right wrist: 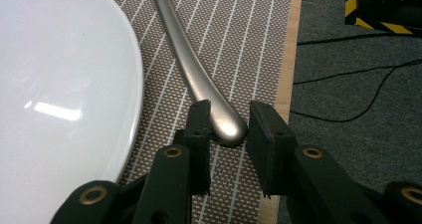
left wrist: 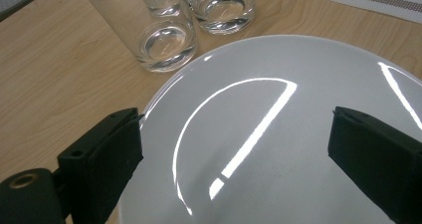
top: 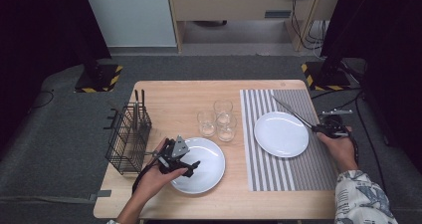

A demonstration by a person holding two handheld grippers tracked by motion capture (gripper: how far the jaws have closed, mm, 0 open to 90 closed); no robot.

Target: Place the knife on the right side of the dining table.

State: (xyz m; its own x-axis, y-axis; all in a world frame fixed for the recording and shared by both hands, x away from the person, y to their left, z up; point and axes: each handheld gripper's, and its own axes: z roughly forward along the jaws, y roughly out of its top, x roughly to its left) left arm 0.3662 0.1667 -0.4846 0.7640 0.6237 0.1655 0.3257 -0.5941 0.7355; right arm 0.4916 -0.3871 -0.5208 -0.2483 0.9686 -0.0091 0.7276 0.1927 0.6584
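While the left claw (left wrist: 234, 149) is hanging wide open over a plate (left wrist: 278, 134), the right claw (right wrist: 228, 134) is loosely bracketing a knife (right wrist: 199, 79) handle, approx 3 o'clock of the 2nd plate (right wrist: 54, 94).

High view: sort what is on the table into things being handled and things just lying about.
In hand:
- left gripper, jaws wide apart over the near plate
- right gripper, jaws around the handle end of a metal utensil on the striped placemat

Lying about:
- three glasses
- far plate
- wire basket
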